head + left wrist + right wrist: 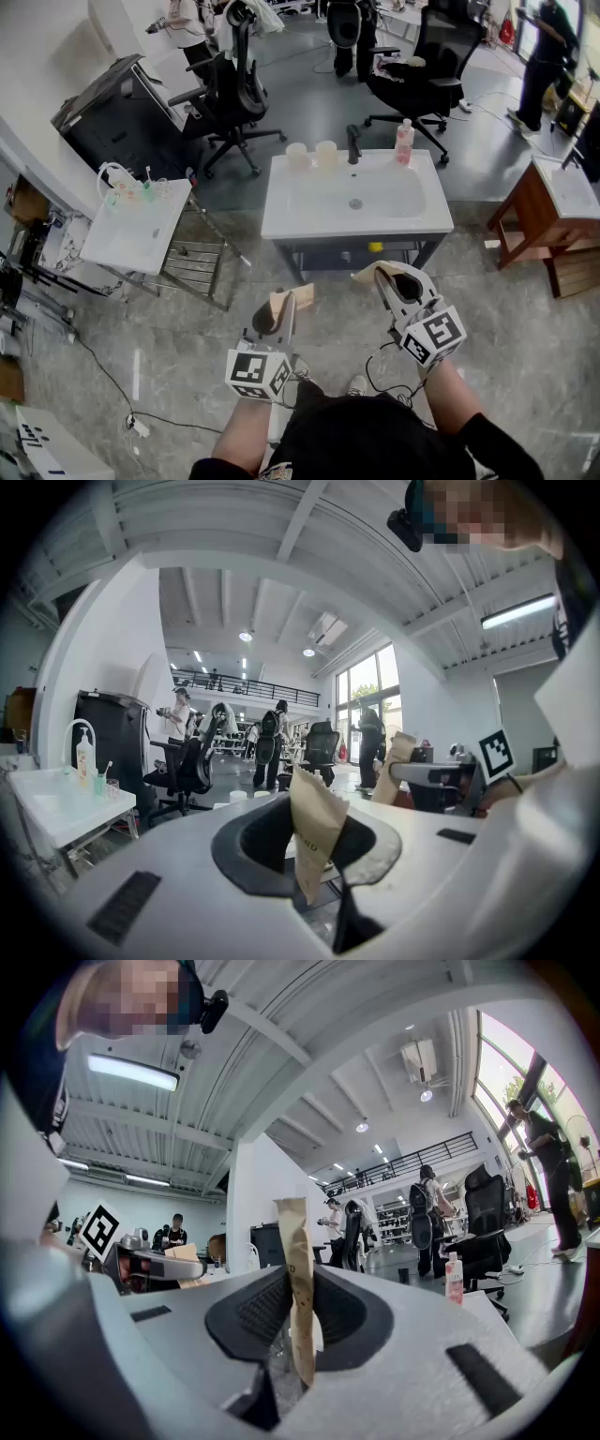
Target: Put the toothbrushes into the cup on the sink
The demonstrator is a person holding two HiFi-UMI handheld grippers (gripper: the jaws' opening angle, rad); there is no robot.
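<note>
The sink [281, 221] is standing mid-floor, with two cups [297, 156] sitting side by side on its back rim, left of the faucet [353, 143], and a bottle [404, 141] sitting right of it. Office chairs [234, 94] are standing behind, and a second sink [131, 242] to the left. In front, the left gripper [281, 309] and the right gripper [392, 281] are each pinching a paper packet [314, 832] [298, 1288] upright.

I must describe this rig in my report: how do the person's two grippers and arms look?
The left gripper and right gripper have pale grey, smoothly curved bodies. Their fingers are lined with black ribbed pads. Each carries a white cube with black square markers. A thin black cable loops beside the right one. The person wears a black top; the forearms are uncovered.
</note>
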